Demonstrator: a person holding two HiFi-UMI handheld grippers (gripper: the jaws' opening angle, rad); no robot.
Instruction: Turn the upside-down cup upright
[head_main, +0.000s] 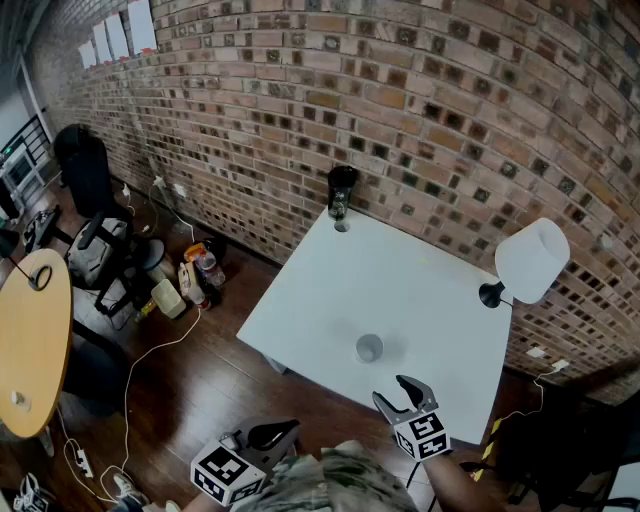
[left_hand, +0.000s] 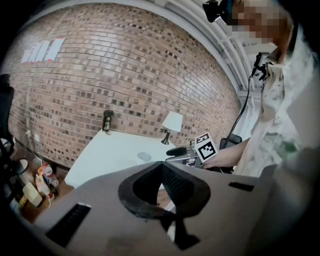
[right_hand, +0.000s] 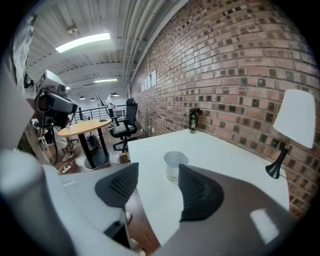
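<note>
**Right gripper spread and short of the cup, left one idle**

Head view: the right gripper (head_main: 395, 393) hangs just off the near edge of the white square table (head_main: 420, 270), jaws spread and aimed inward. The small pale plastic cup (head_main: 369, 348) stands alone close to that same edge, about midway along it and a little beyond the jaws. The left gripper (head_main: 272, 433) sits lower and off the table, near the person's body. A black-stemmed lamp with a white shade (head_main: 530, 262) occupies the right corner, and a dark bottle (head_main: 341, 192) stands at the far corner by the brick wall.

Left gripper view: its black jaws are pressed together at the tips with nothing between them. The table lies well ahead.

Right gripper view: the cup shows in the gap between the parted jaws but beyond them, untouched. Whether its mouth or its base faces up is too small to settle.

The risks, as a judgement:
- The cup looks light and stands near the edge, so one jaw arriving first could shove or topple it toward the floor.
- A hard squeeze may buckle the thin wall.
- A loose one may let the cup slip as the wrist rolls over.
</note>
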